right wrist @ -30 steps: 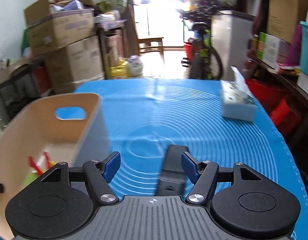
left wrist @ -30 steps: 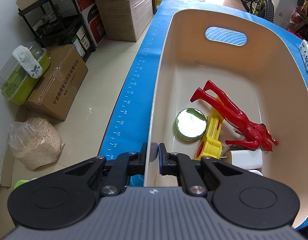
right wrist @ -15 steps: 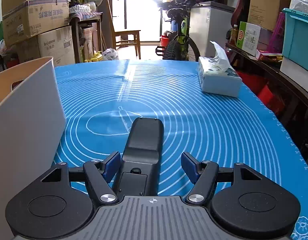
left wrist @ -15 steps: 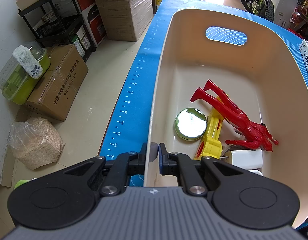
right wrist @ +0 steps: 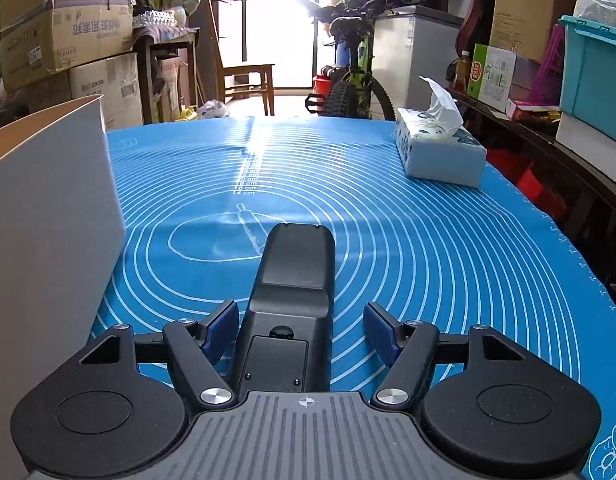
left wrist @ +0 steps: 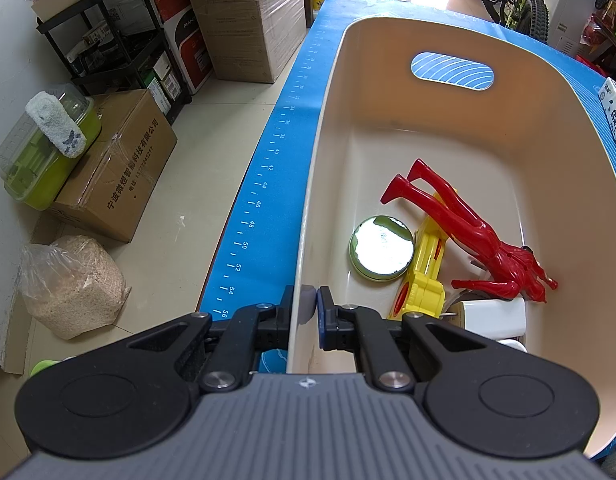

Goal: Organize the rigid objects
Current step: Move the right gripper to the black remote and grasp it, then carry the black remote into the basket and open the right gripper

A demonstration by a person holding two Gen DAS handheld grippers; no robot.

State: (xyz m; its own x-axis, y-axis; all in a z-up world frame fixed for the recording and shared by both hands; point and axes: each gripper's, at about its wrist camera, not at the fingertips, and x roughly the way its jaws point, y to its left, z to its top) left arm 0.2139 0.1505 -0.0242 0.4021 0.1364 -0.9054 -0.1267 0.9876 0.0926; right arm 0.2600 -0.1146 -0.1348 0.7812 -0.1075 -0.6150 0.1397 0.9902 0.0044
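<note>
A cream plastic bin [left wrist: 548, 152] stands on the blue mat; my left gripper [left wrist: 311, 307] is shut on its near-left rim, one pad on each side of the wall. Inside lie a red toy figure [left wrist: 464, 224], a yellow toy [left wrist: 426, 272], a round green tin [left wrist: 382, 248] and a white block [left wrist: 492, 318]. In the right wrist view a black remote-like device [right wrist: 291, 288] lies back-side up on the mat. My right gripper [right wrist: 301, 326] is open and straddles its near end; the left pad sits close to its side, the right pad stands clear.
The bin's white outer wall [right wrist: 47, 216] rises just left of the black device. A tissue box [right wrist: 440, 156] sits at the mat's far right. Cardboard boxes [left wrist: 119, 176], a sack [left wrist: 67, 284] and shelves stand on the floor left of the table; a bicycle [right wrist: 356, 80] is behind.
The right gripper came down and closer to the mat, so the black device now lies between its open fingers. The left gripper and the bin have not moved.
</note>
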